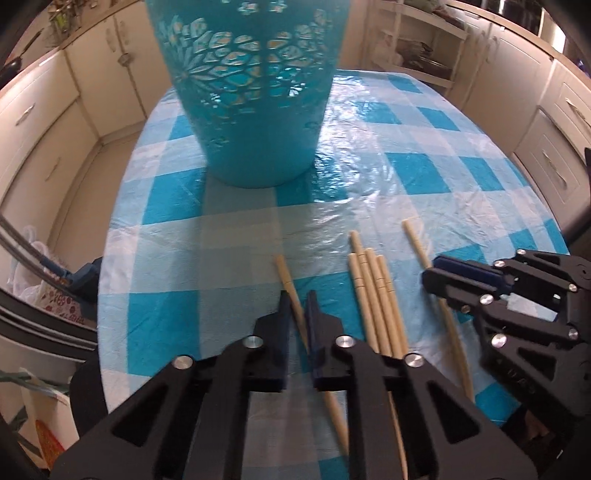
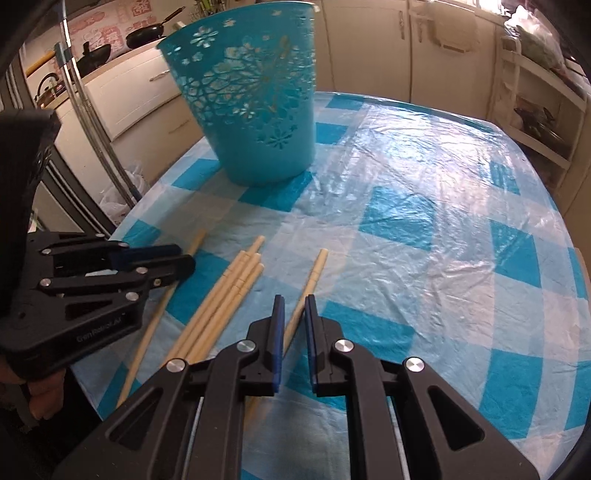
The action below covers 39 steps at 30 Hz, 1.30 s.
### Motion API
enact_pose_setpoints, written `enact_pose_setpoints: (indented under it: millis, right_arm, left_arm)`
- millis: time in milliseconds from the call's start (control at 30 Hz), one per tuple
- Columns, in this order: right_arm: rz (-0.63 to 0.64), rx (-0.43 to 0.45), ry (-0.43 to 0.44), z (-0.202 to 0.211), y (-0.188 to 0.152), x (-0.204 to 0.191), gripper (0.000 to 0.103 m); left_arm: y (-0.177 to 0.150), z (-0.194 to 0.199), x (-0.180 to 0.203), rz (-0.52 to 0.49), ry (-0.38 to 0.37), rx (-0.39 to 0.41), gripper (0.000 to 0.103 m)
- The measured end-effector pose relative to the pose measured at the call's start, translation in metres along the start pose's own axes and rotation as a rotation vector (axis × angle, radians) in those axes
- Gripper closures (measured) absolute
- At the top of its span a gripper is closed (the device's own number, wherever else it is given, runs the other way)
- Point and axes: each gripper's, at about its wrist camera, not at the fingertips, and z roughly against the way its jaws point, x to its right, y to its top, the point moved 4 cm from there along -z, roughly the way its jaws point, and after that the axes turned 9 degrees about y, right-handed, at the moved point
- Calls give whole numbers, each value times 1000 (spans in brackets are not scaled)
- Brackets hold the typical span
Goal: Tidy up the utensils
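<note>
Several cream chopsticks lie on the blue checked tablecloth [image 1: 406, 162]. A bundle [image 1: 373, 291] lies in the middle; it also shows in the right wrist view [image 2: 229, 291]. My left gripper [image 1: 298, 301] straddles a lone chopstick [image 1: 286, 277], jaws narrowly apart around it; it also shows in the right wrist view [image 2: 186, 260]. My right gripper [image 2: 294, 304] straddles another lone chopstick [image 2: 314, 273], jaws narrowly apart; it also shows in the left wrist view [image 1: 430, 269] over that chopstick [image 1: 415, 242]. A turquoise cut-out basket [image 1: 255, 103] stands upright behind, also in the right wrist view [image 2: 258, 110].
The round table's edge [image 1: 110, 258] drops off at the left and front. Cream kitchen cabinets [image 1: 40, 122] surround it. Open shelves [image 2: 535, 118] stand at the right. Pans [image 2: 144, 35] sit on a counter at the far left.
</note>
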Motion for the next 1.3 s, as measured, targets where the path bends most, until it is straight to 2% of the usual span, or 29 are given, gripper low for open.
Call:
enact_pose_setpoints:
  millis: [333,433,600,667,767,800,867,1100,1300]
  right_arm:
    - [-49,7,-19,-3,6,9,91]
    - [-50,12,-23,-6,8,9,91]
    - [-33,15,-32,-8,11,10,92]
    - [-21,13,-40,-9,12,10,92]
    - [1,16,-44,-13,15,11,93]
    - [4,20,-42,-13,16,12,93]
    - [2,29,-33,-14,18,15,94]
    - [-31,56,19,-12,16,23,95]
    - [-38,59,24,-11,15,23,94]
  left_arm:
    - [7,-8,-19,49,53,-9,97]
    - [8,-8,-17,40,73,-4,93]
    - [10,-9,-19,38,97,6,82]
    - [12,-10,-19,37,97,11,81]
    - [14,-11,-16,25,98,22,83]
    - [14,-11,-15,18,92,26,90]
    - [15,-11,-10,-4,73,31,98]
    - [14,-6,-3,-34,76,45,98]
    - [15,11,-2,-32,57,74,98]
